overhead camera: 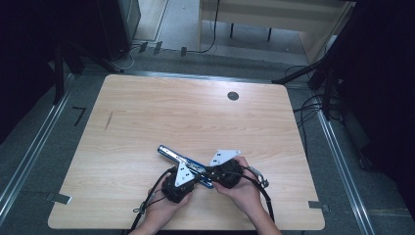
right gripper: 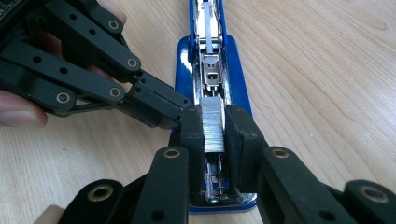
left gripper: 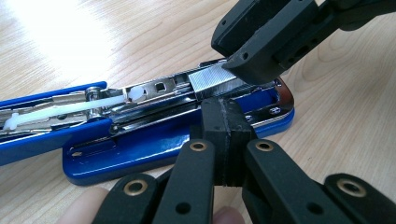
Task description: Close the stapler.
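A blue stapler point(overhead camera: 172, 153) lies opened flat near the table's front middle, its metal magazine point(left gripper: 154, 91) facing up. A silver strip of staples point(right gripper: 213, 122) sits in the magazine's front end. My right gripper point(right gripper: 214, 133) is shut on this strip, one pad on each side. My left gripper point(left gripper: 227, 123) is shut with nothing between its jaws, and its tips rest against the magazine's side above the blue base point(left gripper: 140, 151). In the high view the left gripper point(overhead camera: 195, 179) and the right gripper point(overhead camera: 211, 173) meet over the stapler's near end.
The wooden table point(overhead camera: 147, 107) has a round dark cable hole point(overhead camera: 233, 96) at the back right and a short dark mark point(overhead camera: 108, 120) at the left. Cables point(overhead camera: 308, 105) trail on the floor beyond the right edge.
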`<state>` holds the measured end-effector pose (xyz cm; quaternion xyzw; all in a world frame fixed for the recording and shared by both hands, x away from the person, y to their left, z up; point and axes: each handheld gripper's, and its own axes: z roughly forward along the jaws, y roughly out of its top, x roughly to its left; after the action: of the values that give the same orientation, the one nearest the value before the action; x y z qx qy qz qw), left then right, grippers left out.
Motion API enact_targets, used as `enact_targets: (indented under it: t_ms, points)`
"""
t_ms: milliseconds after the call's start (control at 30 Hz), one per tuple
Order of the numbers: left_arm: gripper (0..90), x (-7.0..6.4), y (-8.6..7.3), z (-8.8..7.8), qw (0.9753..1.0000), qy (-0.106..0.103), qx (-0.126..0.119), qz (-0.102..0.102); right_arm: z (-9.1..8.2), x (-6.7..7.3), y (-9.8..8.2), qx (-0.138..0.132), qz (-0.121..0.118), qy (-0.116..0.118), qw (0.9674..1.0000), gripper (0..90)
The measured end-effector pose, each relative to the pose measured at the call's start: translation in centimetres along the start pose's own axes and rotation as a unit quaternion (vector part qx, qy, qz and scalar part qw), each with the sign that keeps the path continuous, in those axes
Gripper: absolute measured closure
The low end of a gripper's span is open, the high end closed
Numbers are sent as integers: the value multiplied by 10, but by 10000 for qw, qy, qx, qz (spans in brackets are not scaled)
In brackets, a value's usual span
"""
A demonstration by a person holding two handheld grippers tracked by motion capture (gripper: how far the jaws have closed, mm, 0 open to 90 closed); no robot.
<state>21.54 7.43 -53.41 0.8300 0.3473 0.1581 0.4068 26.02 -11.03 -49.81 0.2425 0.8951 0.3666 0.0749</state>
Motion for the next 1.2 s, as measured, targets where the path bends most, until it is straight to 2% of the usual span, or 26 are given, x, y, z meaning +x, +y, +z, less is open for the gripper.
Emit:
enact_targets:
  t_ms: [667,1200]
  points:
    - [900,0,0,0,10000,-2,-2,-11,-7,-4,0,-77,100,60,9999,795]
    - [900,0,0,0,10000,-2,-1,-2,-6,-5,0,-19,181,88,9998,795]
